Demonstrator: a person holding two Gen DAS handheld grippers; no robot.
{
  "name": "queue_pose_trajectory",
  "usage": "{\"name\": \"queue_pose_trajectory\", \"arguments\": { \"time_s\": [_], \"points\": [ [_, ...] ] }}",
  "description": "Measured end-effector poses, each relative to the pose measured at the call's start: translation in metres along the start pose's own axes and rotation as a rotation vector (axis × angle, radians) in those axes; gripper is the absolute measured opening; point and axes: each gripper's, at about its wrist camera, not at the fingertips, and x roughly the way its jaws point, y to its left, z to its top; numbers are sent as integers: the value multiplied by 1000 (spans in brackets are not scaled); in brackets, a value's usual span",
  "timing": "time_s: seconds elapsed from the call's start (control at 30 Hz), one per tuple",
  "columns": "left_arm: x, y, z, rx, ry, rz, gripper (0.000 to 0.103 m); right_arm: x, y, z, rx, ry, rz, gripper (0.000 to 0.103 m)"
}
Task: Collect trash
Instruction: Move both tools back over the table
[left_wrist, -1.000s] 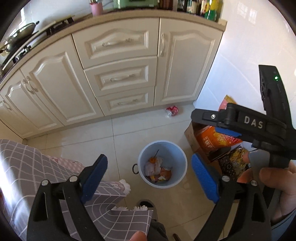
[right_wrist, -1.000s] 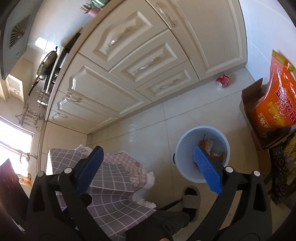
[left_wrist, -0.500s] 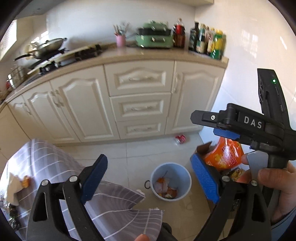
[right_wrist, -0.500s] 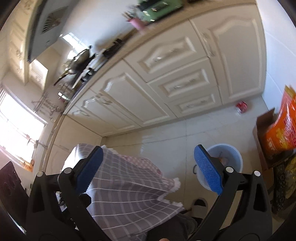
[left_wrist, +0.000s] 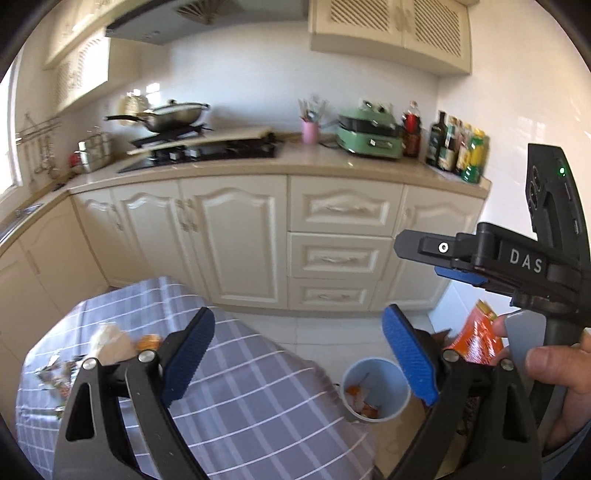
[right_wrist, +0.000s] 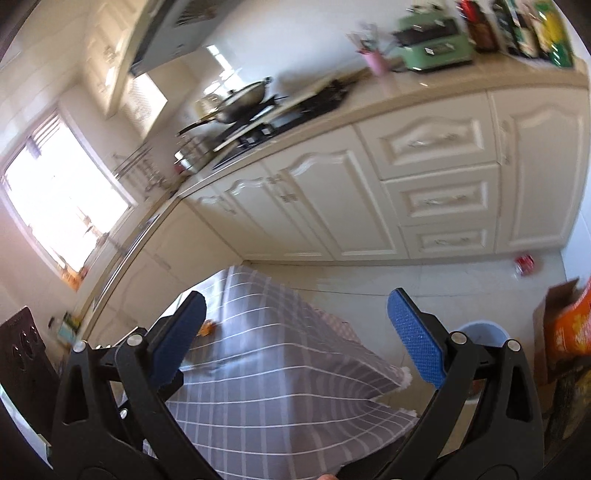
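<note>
Crumpled paper and orange scraps (left_wrist: 110, 345) at nine o'clock on the checked tablecloth (left_wrist: 258, 387) look light and soft, best pinched at a raised fold by either empty, spread gripper (left_wrist: 297, 360), left or right (right_wrist: 295, 339).

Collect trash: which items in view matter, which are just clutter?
Job:
- scraps on the tablecloth
- blue bin
- red can on floor
- left hand-held gripper and right hand-held gripper, both open, empty

Lying about:
- wok
- green appliance
- bottles
- pink cup
</note>
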Motion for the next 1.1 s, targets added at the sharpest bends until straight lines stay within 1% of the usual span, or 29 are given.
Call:
{"name": "queue_pose_trajectory", "arguments": {
  "time_s": [0.17,0.33,0.5,0.67,0.77,0.93,1.07,1.1],
  "points": [
    [-29,37,-14,-59,-32,61,90,10,42,-6,-75,14,41,97],
    [-47,74,-31,-118,-35,121,90,26,80,-16,-140,39,87,97],
    [-64,113,-52,-169,-31,192,92,41,109,-28,-185,68,110,97],
    [-74,145,-76,-181,-29,264,93,57,129,-41,-214,107,122,97],
    [-70,172,-100,-190,6,334,93,64,135,-50,-225,130,126,97],
    [-53,213,-133,-241,79,376,93,90,143,-66,-249,190,117,97],
    [-36,228,-144,-197,109,399,93,111,148,-75,-265,231,103,96],
    [-28,230,-146,-165,122,405,93,117,149,-77,-270,241,98,96]
  ]
}}
